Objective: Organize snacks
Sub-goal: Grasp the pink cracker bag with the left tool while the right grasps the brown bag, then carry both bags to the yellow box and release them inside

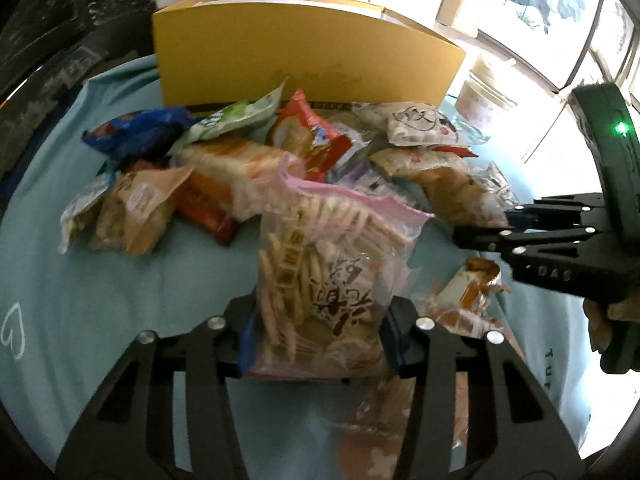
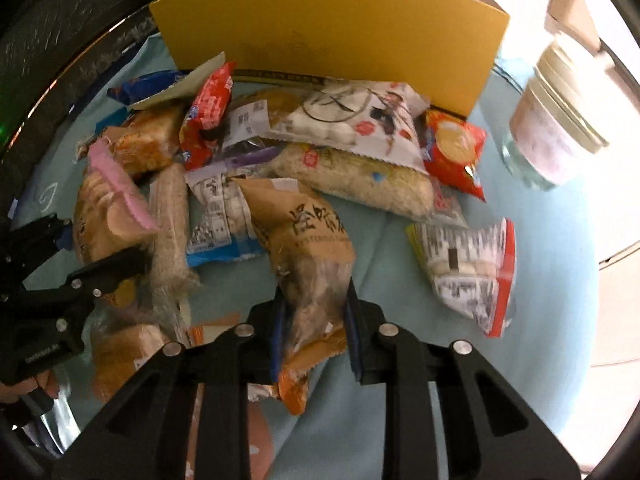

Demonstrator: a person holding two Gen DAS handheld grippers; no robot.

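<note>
- Left gripper [image 1: 316,332]: its jaws pinch the lower half of a clear cracker bag [image 1: 324,276] with a pink top seal, pads pressed on both sides; the bag stands at 12 o'clock from the jaws.
- Right gripper [image 2: 314,328]: its jaws pinch the narrow lower part of a brown paper packet [image 2: 308,248], which stretches toward 12 o'clock over the pile.
- Snack pile [image 2: 320,140]: loose packets lie heaped on the pale blue cloth [image 2: 400,380], just in front of the yellow box [image 2: 340,28] at 12 o'clock.
- A lidded jar [image 2: 556,132] stands at 2 o'clock in the right wrist view, apart from the pile.
- Step in hand, as judged: lifting both packets clear to place them in the box.
- To do it well: keep each pinch firm yet gentle, since crackers crush; raise straight up so neighbouring packets are not dragged; keep the two hands apart.
</note>
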